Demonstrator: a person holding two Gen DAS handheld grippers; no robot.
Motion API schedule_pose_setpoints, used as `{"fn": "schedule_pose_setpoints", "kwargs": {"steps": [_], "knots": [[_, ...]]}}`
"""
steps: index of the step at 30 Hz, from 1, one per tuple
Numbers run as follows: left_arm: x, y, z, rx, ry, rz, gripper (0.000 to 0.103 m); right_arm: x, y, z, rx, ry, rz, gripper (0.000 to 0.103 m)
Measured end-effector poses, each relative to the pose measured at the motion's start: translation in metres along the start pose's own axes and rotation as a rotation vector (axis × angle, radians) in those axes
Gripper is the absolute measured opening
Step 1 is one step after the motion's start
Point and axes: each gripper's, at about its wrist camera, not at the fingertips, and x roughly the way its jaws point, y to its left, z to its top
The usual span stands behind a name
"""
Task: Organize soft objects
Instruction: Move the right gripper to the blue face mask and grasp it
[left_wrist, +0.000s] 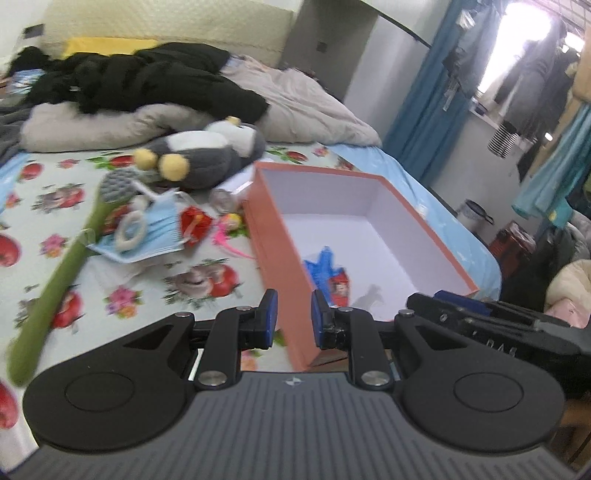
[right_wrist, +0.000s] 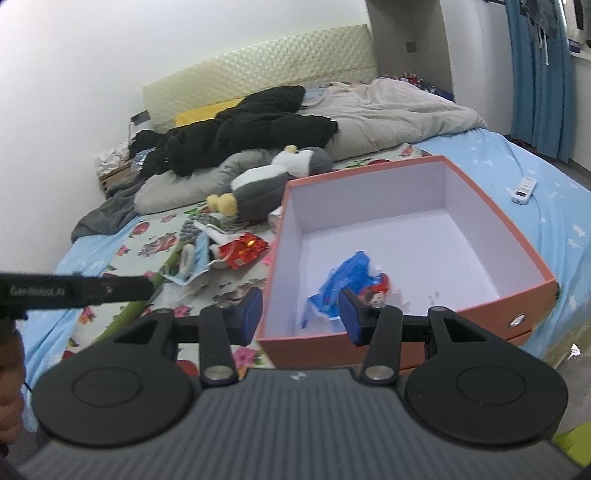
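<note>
Both jaws empty: left hand-held gripper (left_wrist: 291, 317) narrowly parted, right hand-held gripper (right_wrist: 301, 314) half open. Orange box (right_wrist: 480, 295) at bed's foot edge holds a blue wrapper (right_wrist: 347, 277). Penguin plush (left_wrist: 207, 151) lies mid-bed; best pinched at its body, then lowered into the box.

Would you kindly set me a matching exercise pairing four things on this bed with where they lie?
1. blue wrapper
2. penguin
3. remote
4. red packet

a. on the plain blue sheet, right of the box
b. inside the box
c. against the grey pillow
d. on the flowered sheet, left of the box

Pairs: 1-b, 2-c, 3-a, 4-d
</note>
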Motion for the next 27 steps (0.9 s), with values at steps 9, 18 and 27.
{"fn": "schedule_pose_setpoints", "kwargs": {"steps": [9, 18, 27], "knots": [[-0.057, 0.039, -0.025, -0.074, -0.088, 0.067, 0.023, -0.001, 0.048, -0.003, -0.064, 0.027, 0.068, 0.049], [-0.083, 0.072, -0.057, -0.193, -0.114, 0.145, 0.023, 0.004, 0.085, -0.014, -0.125, 0.077, 0.165, 0.049], [-0.073, 0.099, -0.071, -0.248, -0.1, 0.157, 0.038, 0.029, 0.104, -0.028, -0.143, 0.141, 0.164, 0.048]]}}
